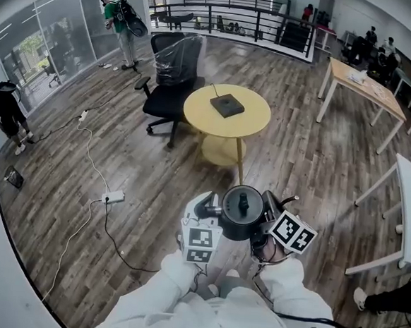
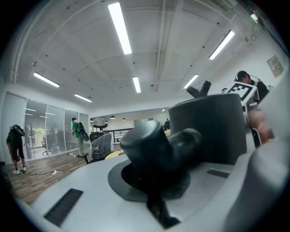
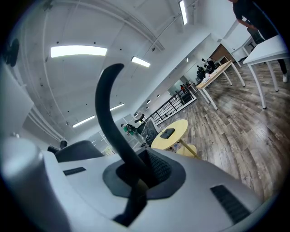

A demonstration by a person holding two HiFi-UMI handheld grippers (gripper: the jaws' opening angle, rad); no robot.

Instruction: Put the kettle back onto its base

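Head view looks steeply down; the kettle (image 1: pixel 241 212) sits close below, its base (image 1: pixel 227 106) far off at 12 o'clock. Gripper views face roughly level, hard against the kettle; the right one shares the base (image 3: pixel 167 133).

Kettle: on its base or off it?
Off. The left gripper and right gripper hold the kettle up near the person, while the base sits bare on the yellow table ahead.
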